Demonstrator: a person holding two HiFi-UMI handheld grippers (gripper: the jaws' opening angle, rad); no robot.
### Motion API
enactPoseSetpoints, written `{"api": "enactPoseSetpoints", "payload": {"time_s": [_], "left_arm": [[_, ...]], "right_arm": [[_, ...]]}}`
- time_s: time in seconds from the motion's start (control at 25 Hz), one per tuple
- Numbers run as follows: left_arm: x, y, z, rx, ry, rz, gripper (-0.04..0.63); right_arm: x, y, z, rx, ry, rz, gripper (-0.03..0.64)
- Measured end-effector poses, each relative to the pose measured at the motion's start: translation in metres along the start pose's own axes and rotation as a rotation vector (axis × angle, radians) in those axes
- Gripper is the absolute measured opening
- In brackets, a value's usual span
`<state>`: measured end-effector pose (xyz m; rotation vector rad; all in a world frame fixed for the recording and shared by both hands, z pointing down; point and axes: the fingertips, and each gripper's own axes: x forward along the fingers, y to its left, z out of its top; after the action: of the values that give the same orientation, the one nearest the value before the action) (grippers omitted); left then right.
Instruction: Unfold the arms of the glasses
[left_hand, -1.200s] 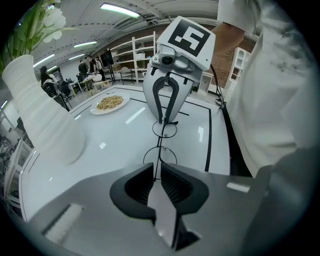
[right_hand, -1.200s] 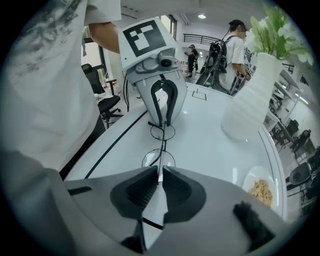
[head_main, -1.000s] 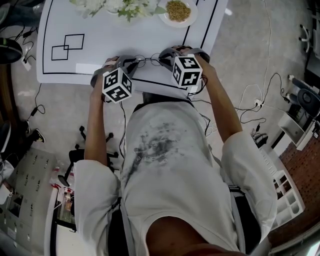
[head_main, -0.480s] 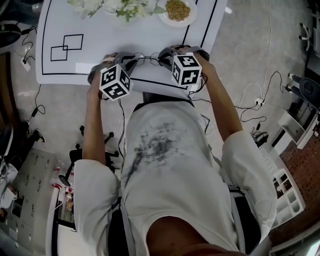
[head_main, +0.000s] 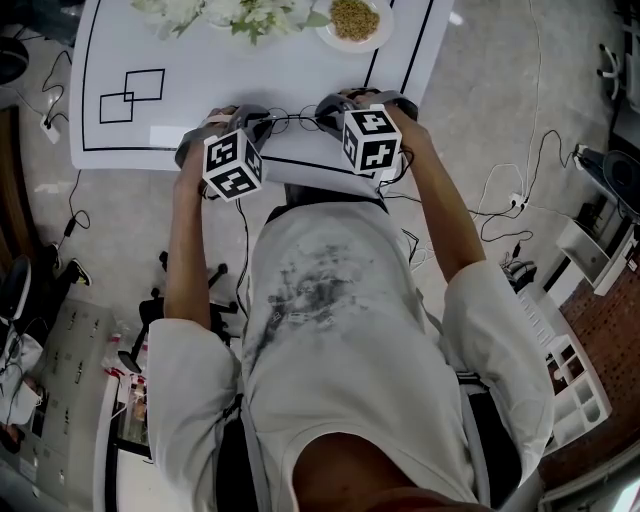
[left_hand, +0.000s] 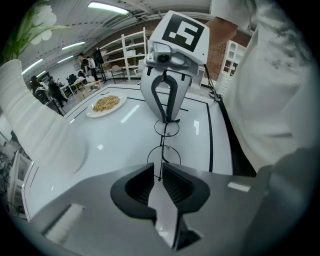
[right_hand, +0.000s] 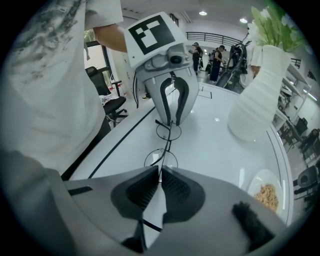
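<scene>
Thin black round-lens wire glasses (head_main: 291, 122) hang just above the white table (head_main: 200, 110) near its front edge, stretched between my two grippers. My left gripper (left_hand: 159, 177) is shut on one end of the glasses (left_hand: 164, 156). My right gripper (right_hand: 160, 175) is shut on the other end of the glasses (right_hand: 161, 160). Each gripper faces the other: the right gripper (left_hand: 167, 119) shows across the lenses in the left gripper view, and the left gripper (right_hand: 170, 121) shows the same way in the right gripper view. A thin dark arm lies along the lenses.
A white vase (right_hand: 257, 100) with flowers stands at the table's far side, with a plate of food (head_main: 355, 22) beside it. Black lines and two squares (head_main: 133, 92) are marked on the table. My torso is close to the table's front edge. Cables lie on the floor.
The left gripper has rolled a little about its own line. Both hands stay where they were, with the glasses still held between them.
</scene>
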<state>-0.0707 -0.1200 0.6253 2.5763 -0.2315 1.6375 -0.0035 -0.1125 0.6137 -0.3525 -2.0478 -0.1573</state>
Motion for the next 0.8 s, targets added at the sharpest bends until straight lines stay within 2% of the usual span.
{"api": "enactPoseSetpoints", "payload": {"time_s": [0.28, 0.4, 0.6, 0.8], "left_arm": [[0.0027, -0.0035, 0.0005, 0.046, 0.022, -0.034, 0.051], [0.0033, -0.007, 0.0007, 0.062, 0.024, -0.045, 0.023], [0.0037, -0.0087, 0.0007, 0.041, 0.023, -0.088, 0.009], [0.0037, -0.0069, 0.0009, 0.001, 0.023, -0.131, 0.014]], "right_arm": [[-0.0005, -0.0004, -0.0001, 0.019, -0.005, -0.005, 0.034], [-0.0005, -0.0004, 0.0001, 0.026, -0.006, -0.006, 0.034], [-0.0009, -0.0009, -0.0001, 0.033, -0.007, -0.004, 0.034], [-0.0012, -0.0026, 0.0003, 0.085, -0.021, -0.006, 0.029]]}}
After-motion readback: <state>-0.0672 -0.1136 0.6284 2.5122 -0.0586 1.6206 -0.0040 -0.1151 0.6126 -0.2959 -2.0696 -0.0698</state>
